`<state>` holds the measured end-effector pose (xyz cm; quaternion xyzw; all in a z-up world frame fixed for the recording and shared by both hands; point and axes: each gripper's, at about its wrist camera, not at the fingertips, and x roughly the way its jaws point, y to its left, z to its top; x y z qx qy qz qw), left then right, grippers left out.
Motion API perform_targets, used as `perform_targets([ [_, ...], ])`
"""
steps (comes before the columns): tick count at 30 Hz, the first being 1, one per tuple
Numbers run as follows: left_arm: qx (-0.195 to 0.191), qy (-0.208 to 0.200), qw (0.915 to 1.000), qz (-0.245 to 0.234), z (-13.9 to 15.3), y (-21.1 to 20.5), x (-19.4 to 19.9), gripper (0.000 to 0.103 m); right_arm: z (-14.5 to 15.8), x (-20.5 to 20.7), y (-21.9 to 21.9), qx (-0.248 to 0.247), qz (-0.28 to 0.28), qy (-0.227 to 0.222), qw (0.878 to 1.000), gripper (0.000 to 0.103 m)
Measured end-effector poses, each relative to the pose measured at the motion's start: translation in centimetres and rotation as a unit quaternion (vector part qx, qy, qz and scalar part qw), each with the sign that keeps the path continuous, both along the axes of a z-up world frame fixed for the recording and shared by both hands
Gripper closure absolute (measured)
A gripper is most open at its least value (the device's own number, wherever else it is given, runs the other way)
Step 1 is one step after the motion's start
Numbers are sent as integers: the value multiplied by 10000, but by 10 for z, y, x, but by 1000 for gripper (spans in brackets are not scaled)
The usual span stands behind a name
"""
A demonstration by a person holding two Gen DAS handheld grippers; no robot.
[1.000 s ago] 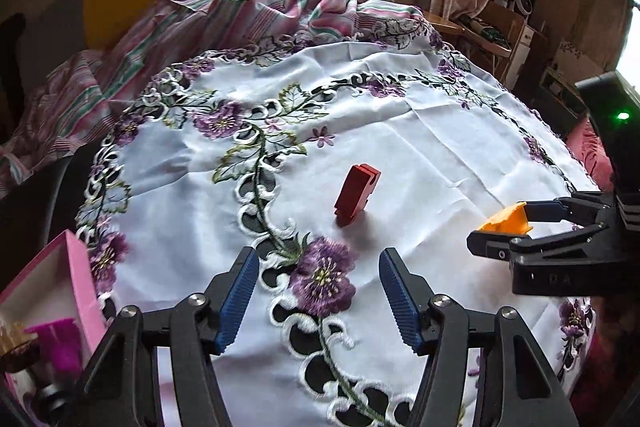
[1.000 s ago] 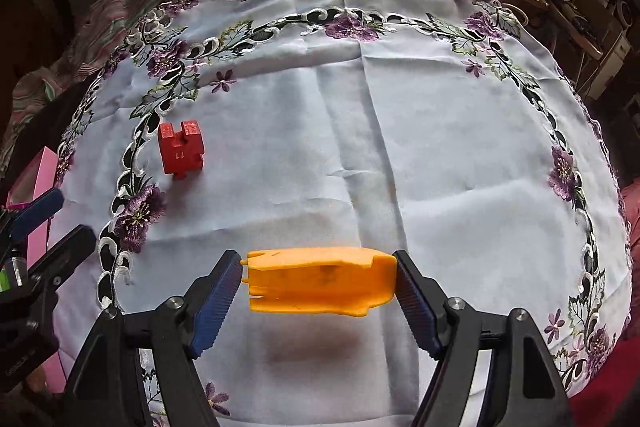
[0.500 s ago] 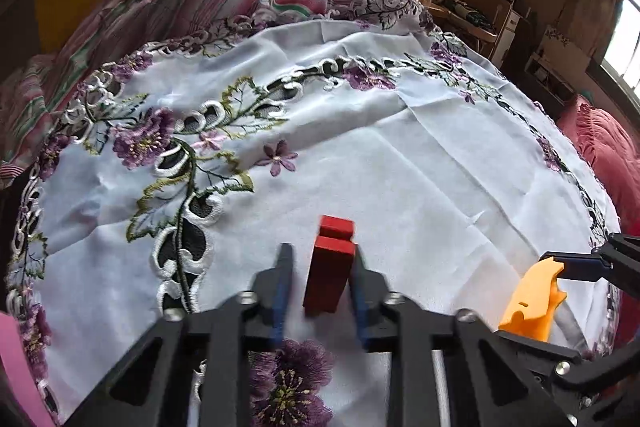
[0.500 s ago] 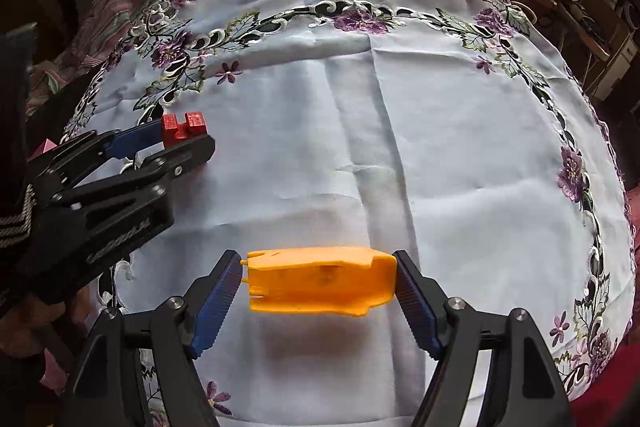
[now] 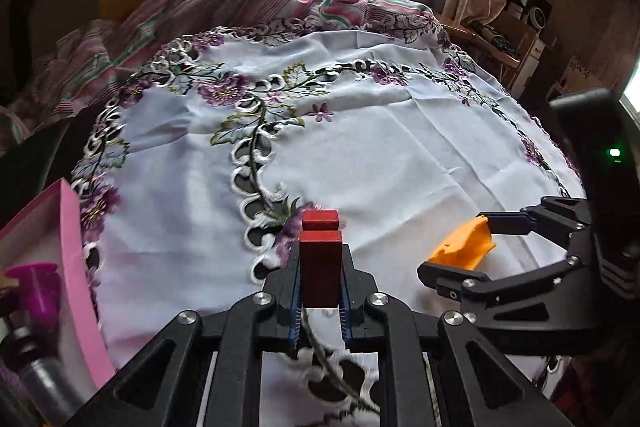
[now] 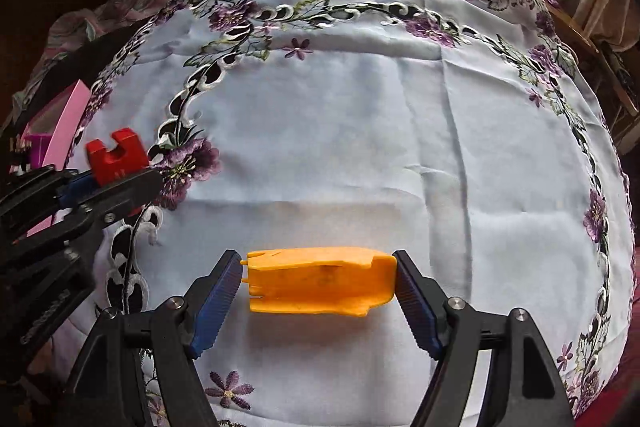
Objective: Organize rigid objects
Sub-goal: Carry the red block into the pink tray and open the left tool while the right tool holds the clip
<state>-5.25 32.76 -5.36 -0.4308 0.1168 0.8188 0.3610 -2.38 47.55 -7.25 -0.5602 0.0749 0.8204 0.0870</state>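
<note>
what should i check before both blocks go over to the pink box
1. Left gripper shut on the red block: ok, fingers press both sides.
2. Right gripper shut on the orange piece: ok, held end to end.
3. Red block clear of the tablecloth: cannot tell.
4. Orange piece lifted off the cloth: ok, its shadow lies below it.
5. Pink box within view on the left: ok.
6. Free room inside the box: cannot tell; a magenta item already sits there.
</note>
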Motion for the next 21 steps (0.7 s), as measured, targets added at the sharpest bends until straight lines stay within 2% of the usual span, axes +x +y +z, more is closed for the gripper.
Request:
perform_targets([
  [9, 75, 420, 9982, 413, 30, -66, 31, 88, -9, 0, -7, 144, 102, -101, 9998, 26],
  [21, 133, 557, 9940, 932, 40, -122, 35, 88, -8, 1, -14, 361, 159, -59, 9992, 26],
])
